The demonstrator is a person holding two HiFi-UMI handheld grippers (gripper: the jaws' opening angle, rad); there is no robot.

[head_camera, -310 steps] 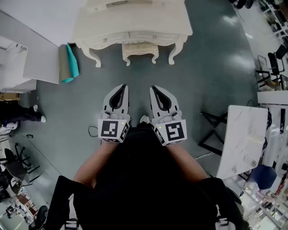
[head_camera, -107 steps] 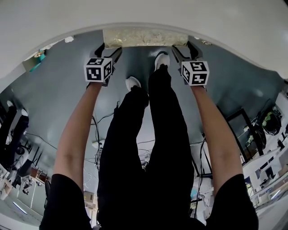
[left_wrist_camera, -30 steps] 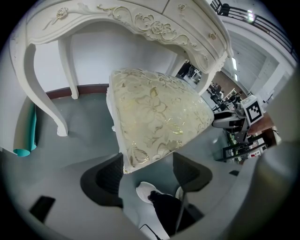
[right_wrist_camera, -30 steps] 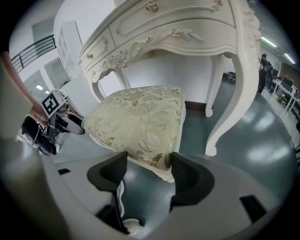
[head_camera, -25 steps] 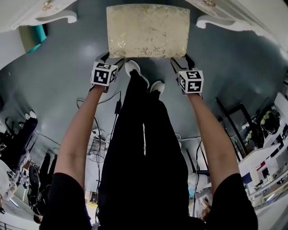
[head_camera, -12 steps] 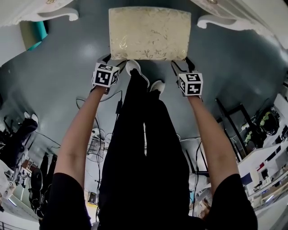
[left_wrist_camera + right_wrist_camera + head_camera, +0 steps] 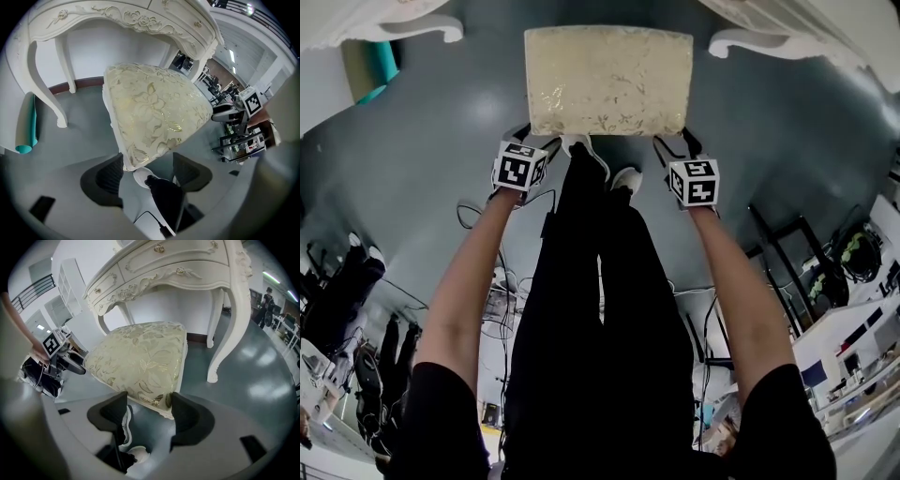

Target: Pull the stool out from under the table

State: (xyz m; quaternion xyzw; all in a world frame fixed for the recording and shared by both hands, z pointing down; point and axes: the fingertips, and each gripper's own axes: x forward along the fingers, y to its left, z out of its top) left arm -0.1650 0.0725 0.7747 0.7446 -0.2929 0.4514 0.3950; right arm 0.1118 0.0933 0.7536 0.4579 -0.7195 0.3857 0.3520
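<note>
At the near corners of the stool (image 7: 607,80), outstretched arms hold the left gripper (image 7: 536,138) and right gripper (image 7: 675,142), jaws apart.

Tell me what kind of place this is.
Probably a lab or workshop staged with home furniture: an ornate white table and an upholstered stool stand on a grey floor, with loose cables lying on it.

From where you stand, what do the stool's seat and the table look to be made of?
Stool seat: woven upholstery fabric, likely brocade; cream with a shiny gold leaf pattern.
Table: probably painted wood, judging by the carved scrollwork and curved legs; smooth cream-white finish. What lies under the paint is unclear.
</note>
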